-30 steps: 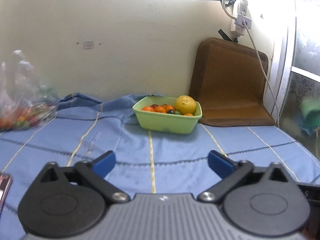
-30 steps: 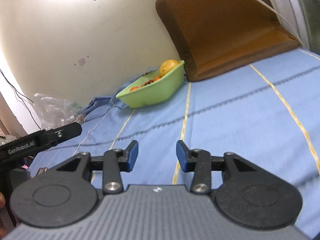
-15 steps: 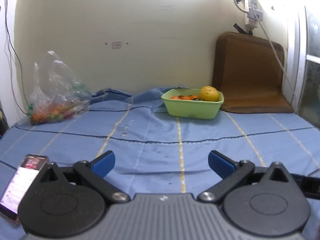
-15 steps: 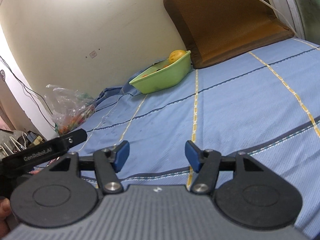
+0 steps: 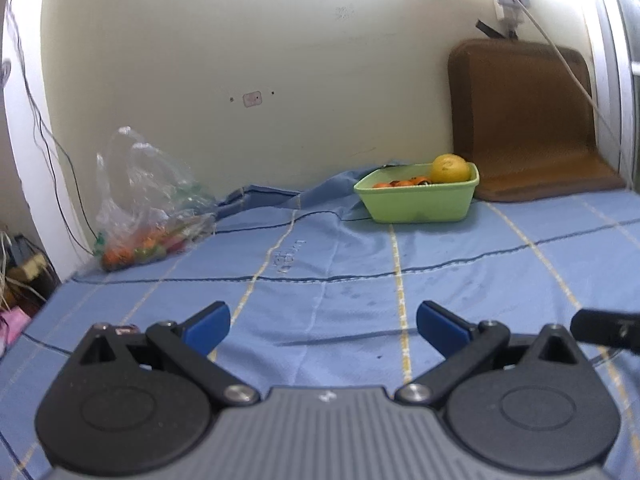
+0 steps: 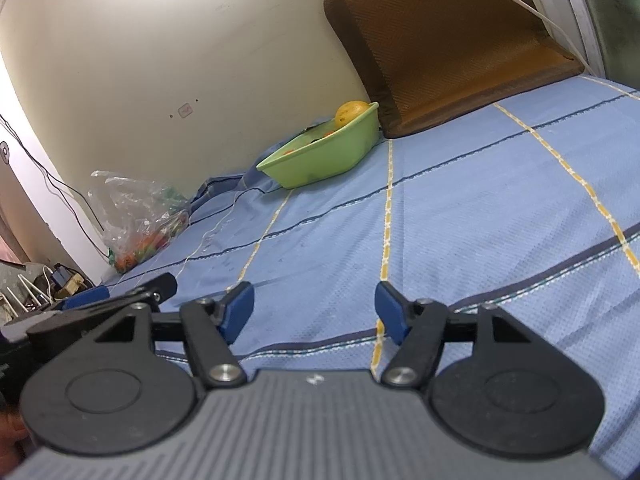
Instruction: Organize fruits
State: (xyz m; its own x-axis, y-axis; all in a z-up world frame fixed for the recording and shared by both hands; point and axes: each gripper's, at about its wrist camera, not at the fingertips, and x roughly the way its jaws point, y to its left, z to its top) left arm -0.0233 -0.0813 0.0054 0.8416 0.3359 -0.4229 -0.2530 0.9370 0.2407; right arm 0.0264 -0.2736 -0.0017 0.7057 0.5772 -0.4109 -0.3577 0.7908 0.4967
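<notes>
A green tub (image 5: 418, 200) stands on the blue bedsheet near the far wall, holding a large yellow fruit (image 5: 450, 168) and several small orange and dark fruits (image 5: 402, 183). It also shows in the right wrist view (image 6: 320, 152). A clear plastic bag of small orange and green fruits (image 5: 144, 216) lies at the far left, and shows in the right wrist view (image 6: 140, 216) too. My left gripper (image 5: 322, 328) is open and empty, low over the sheet, far from both. My right gripper (image 6: 314, 312) is open and empty beside it.
A brown mat (image 5: 528, 120) leans on the wall right of the tub, with a white cable (image 5: 568, 64) hanging across it. The bed's left edge (image 5: 52, 292) drops to floor clutter. A blue striped sheet (image 5: 360, 272) covers the bed.
Both grippers have pulled back and turned left, so tub and bag look farther away. The right gripper's jaws have opened wider. The phone near the left gripper is now almost hidden.
</notes>
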